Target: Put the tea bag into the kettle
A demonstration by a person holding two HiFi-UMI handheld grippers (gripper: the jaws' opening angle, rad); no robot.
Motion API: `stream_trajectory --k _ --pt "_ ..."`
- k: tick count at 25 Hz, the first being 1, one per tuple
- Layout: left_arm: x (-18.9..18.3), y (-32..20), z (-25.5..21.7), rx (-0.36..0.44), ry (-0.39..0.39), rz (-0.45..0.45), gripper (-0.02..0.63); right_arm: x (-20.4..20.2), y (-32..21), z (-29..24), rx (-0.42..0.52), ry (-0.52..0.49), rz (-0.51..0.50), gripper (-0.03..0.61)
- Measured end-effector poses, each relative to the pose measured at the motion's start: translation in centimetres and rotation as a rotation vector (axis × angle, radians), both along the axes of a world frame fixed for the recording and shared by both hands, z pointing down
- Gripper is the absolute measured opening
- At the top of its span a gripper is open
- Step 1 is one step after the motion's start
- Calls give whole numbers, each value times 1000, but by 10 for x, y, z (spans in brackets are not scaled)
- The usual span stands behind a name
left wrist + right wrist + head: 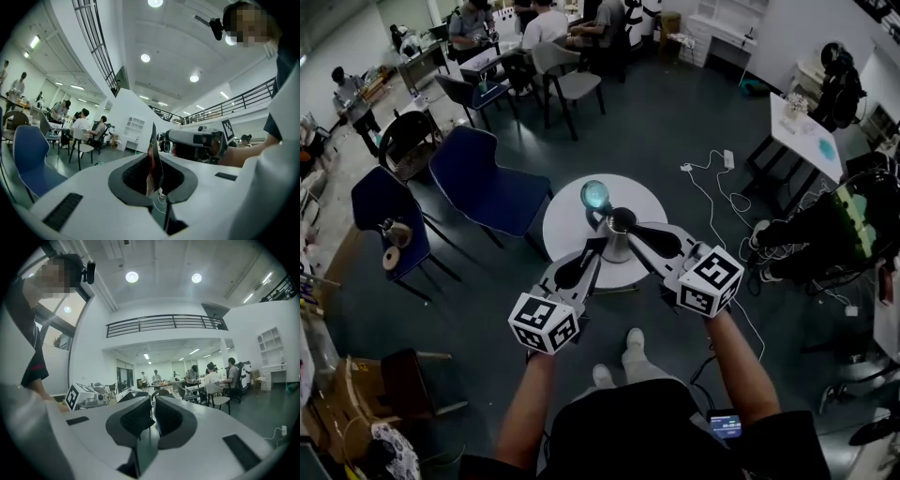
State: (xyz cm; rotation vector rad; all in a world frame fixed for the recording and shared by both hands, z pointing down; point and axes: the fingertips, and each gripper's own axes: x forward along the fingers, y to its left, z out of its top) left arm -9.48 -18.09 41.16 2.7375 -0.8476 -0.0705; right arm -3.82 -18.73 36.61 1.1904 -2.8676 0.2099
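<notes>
Left gripper [154, 179] clamps tea bag [153, 146] edge-up, ready for dropping. Kettle [619, 242] sits just ahead on desk [561, 232]. Right gripper [153, 420] closed, empty, by the kettle top, probably to steady it.

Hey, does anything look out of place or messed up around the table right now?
Nothing looks spilled or broken. The kettle stands upright on the round table. One oddity: the tea bag is pinched edge-on in the left gripper, poking up well past its jaws. A white cable trails loose across the floor.
</notes>
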Motion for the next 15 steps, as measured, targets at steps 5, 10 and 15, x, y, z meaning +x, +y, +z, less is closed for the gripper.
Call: stream_trajectory --k 5,10,15 --pt "13 -10 -3 17 -16 27 35 -2 -17 0 -18 -13 -90 139" --pt "34 -23 -8 42 -25 11 35 0 -26 -1 -5 -11 -166 161" --pt "58 -32 -5 60 -60 26 35 -1 -35 0 26 37 -244 202"
